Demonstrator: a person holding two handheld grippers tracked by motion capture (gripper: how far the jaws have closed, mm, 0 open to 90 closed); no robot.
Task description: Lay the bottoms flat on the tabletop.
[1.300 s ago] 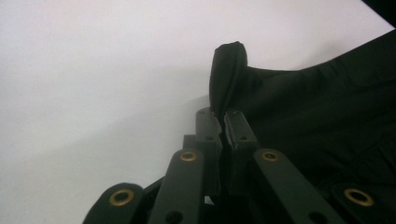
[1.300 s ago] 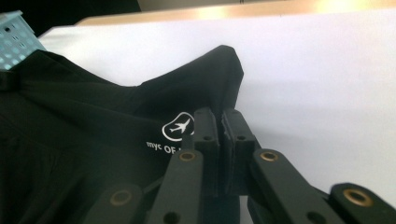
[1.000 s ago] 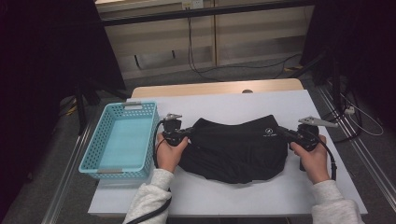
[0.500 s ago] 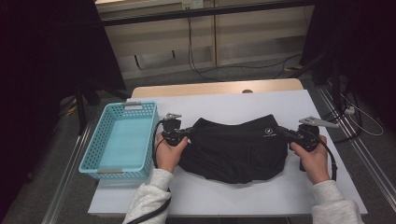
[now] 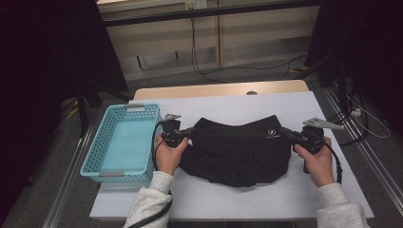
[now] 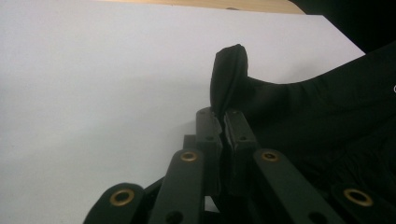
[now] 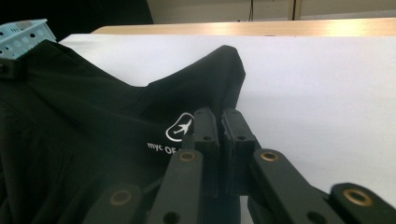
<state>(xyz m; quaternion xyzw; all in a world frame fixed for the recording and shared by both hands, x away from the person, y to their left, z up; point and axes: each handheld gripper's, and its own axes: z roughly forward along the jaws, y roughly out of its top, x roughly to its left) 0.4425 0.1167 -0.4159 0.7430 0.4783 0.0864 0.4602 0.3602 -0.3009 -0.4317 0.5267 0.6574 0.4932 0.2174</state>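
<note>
A black garment point(image 5: 240, 147) with a small white logo point(image 5: 271, 134) lies spread on the white table point(image 5: 228, 107), pulled taut between both hands. My left gripper point(image 5: 190, 131) is shut on its left corner; the left gripper view has a fold of black cloth point(image 6: 229, 81) pinched between the jaws of my left gripper point(image 6: 222, 116). My right gripper point(image 5: 284, 130) is shut on the right corner. In the right gripper view the cloth point(image 7: 205, 88) runs into the jaws of my right gripper point(image 7: 220, 116), beside a white aeroplane logo point(image 7: 181, 127).
A light blue plastic basket point(image 5: 102, 164) stands empty at the table's left edge, close to my left hand. A wooden strip point(image 5: 218, 89) borders the far side of the table. Cables and dark stands lie on the floor beyond.
</note>
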